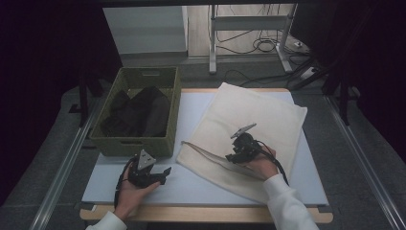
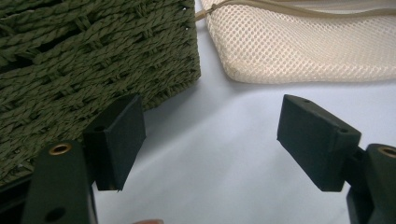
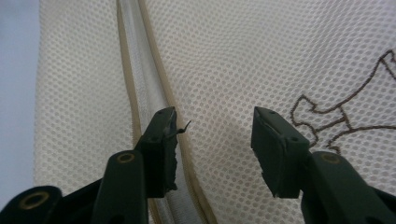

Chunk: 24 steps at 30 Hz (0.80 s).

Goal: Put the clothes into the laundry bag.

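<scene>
Cream mesh laundry bag (image 1: 249, 129) is laid flat on the white table top (image 1: 306, 177), right of centre, with its zippered opening edge (image 3: 154, 93) turned toward the person's side. Olive woven basket (image 1: 139, 115) is set just beside it on the left, loaded with dark clothing (image 1: 136, 112); the layout suggests clothes are to be moved from basket into bag.

Right gripper (image 1: 235, 154) is placed on the bag's near edge, at the opening. In the right gripper view the jaws are seen part-closed: one jaw is positioned at the zipper seam, in or under the lip, the other over the top mesh layer with a gap left. Fabric is straddled, not yet clearly pinched. Likely intent: top layer to be caught so the mouth can be lifted open. A brown embroidered figure (image 3: 345, 107) is visible on the mesh beside the far jaw.

Left gripper (image 1: 160, 175) is held low over the bare table in front of the basket, jaws wide apart, nothing between them. The basket's woven corner (image 2: 154, 60) and the bag's corner (image 2: 261, 51) are framed ahead of it, so it appears parked within reach of both.

Risk judged: only the trim tape may be caught, or both layers.
</scene>
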### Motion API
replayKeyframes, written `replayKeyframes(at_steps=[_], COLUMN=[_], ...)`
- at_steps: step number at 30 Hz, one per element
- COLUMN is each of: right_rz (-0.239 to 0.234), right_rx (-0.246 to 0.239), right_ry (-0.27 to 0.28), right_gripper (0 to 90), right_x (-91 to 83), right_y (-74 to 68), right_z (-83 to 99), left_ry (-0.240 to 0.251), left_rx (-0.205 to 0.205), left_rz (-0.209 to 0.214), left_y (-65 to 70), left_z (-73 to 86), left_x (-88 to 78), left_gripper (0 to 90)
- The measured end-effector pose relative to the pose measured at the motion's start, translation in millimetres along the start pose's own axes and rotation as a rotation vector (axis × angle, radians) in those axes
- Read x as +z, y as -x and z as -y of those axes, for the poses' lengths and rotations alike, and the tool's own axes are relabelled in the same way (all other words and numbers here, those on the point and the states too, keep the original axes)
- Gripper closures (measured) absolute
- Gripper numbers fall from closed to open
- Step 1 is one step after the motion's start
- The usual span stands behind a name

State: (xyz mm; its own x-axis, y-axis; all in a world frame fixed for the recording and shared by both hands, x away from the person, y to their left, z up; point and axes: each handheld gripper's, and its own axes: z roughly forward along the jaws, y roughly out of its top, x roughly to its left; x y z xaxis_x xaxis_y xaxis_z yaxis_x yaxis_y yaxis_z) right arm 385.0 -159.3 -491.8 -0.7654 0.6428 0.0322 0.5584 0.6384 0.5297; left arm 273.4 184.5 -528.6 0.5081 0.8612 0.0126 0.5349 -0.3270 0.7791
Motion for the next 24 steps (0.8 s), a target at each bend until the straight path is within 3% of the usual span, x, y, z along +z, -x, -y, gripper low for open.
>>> replayKeyframes(at_steps=[3,13,24], right_rz=[0.002,0.005,0.037], right_rx=[-0.009,-0.017,0.003], right_ry=[-0.036,-0.074,-0.070], right_gripper=[54.1,58.5,79.5], right_x=[7.2,15.5,15.1], right_y=[-0.6,-1.4,5.0], right_z=[-0.7,-0.4,0.3], left_ry=[0.006,-0.004,0.000], left_rx=[-0.002,0.006,0.005], left_rz=[-0.005,-0.007,-0.018], left_y=[0.1,1.5,1.3], left_z=[-1.5,-1.1,-0.3], left_x=[-0.9,1.0,1.2], left_gripper=[23.4,23.4,23.7])
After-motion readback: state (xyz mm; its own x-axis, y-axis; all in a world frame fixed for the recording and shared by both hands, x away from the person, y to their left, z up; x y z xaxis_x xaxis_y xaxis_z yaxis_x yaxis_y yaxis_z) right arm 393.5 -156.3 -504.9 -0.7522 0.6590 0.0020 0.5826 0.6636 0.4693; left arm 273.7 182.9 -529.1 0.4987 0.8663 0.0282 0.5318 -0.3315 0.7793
